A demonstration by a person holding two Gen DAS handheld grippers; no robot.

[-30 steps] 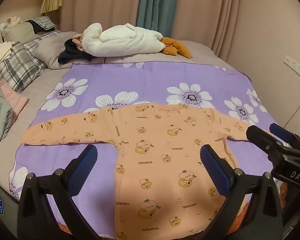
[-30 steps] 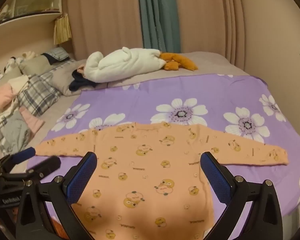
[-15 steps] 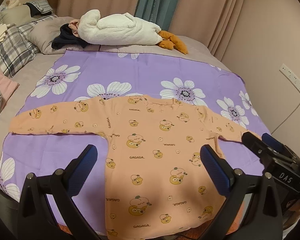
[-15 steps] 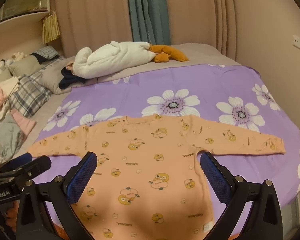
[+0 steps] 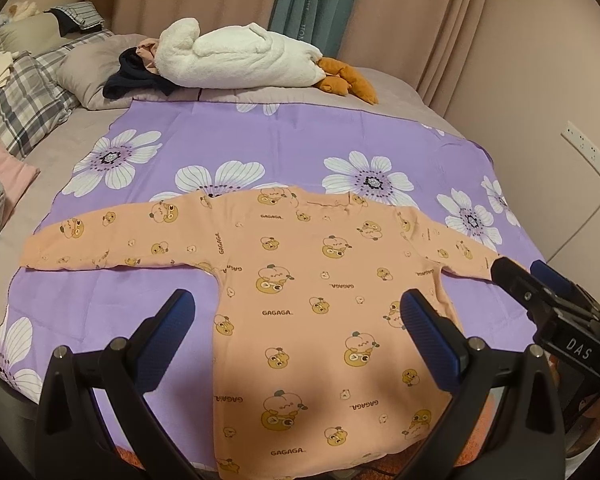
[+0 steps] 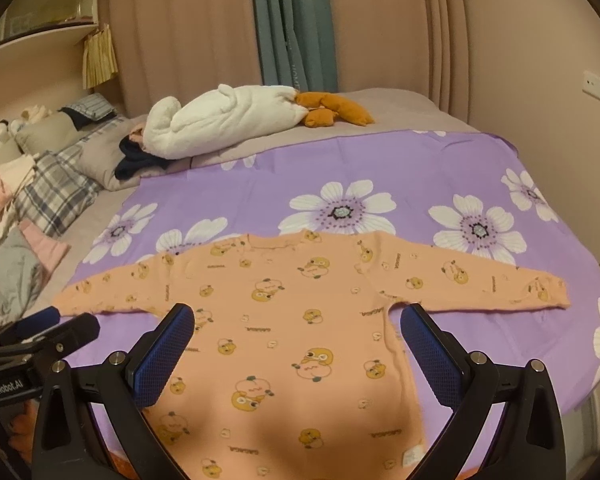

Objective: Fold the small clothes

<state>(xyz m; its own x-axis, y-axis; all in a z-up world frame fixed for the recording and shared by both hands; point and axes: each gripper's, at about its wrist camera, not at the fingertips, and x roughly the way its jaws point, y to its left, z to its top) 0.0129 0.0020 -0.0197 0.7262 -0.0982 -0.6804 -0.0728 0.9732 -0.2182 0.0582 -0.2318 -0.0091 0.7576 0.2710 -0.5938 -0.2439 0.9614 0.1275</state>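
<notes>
Both grippers hang released over the bed: left gripper (image 5: pixel 296 320) at seven o'clock, right gripper (image 6: pixel 296 334) at five. Between them an orange shirt (image 5: pixel 320 280) lies flat on a purple flowered sheet (image 5: pixel 284 136), sleeves spread toward nine and three. Folding well likely means pinching each cuff cleanly, then drawing the sleeves across the body without dragging it.

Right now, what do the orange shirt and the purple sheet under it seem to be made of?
Orange shirt: probably soft knit cotton, matte, lying limp with slightly fuzzy edges. Purple sheet: likely thin woven fabric, smooth, with sharp creases and a crisp flower print.
</notes>
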